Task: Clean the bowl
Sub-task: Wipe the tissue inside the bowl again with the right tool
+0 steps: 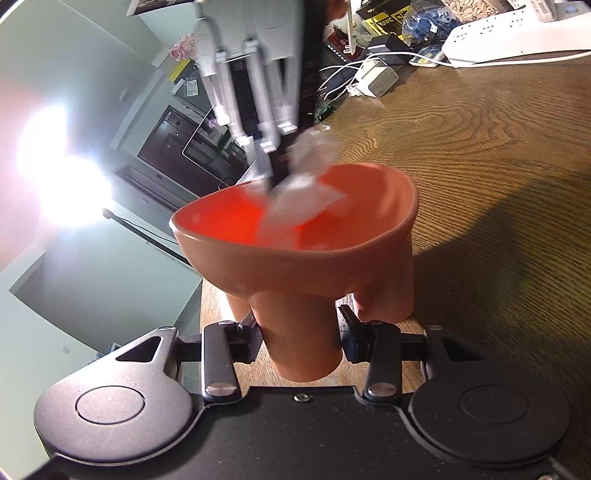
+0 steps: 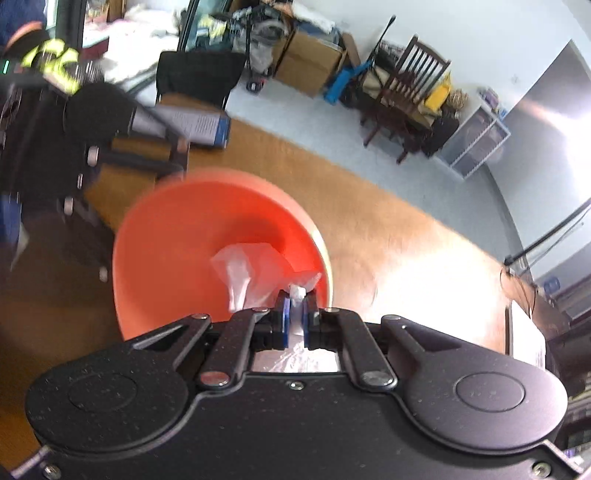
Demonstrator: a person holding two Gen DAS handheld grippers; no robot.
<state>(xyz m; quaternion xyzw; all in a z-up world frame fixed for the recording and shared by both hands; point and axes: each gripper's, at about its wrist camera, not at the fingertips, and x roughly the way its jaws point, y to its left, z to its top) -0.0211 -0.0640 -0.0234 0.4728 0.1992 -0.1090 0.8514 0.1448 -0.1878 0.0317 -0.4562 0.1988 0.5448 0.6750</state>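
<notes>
One orange bowl (image 1: 295, 236) on stubby legs stands at the tabletop (image 1: 480, 155) edge. The left gripper (image 1: 300, 338) has its fingers (image 1: 247, 341) clamped on the bowl's front leg. Inside the bowl, a crumpled white wipe (image 2: 255, 273) is pinched between the closed fingers of the right gripper (image 2: 296, 308). Chargers and cables (image 1: 369, 74) lie well beyond.

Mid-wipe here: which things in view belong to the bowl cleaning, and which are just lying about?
Job: orange bowl, held by one leg in the left gripper; white wipe, pinched in the right gripper.
Lying about: charger and cables, white power strip, wooden chair, cardboard boxes.
</notes>
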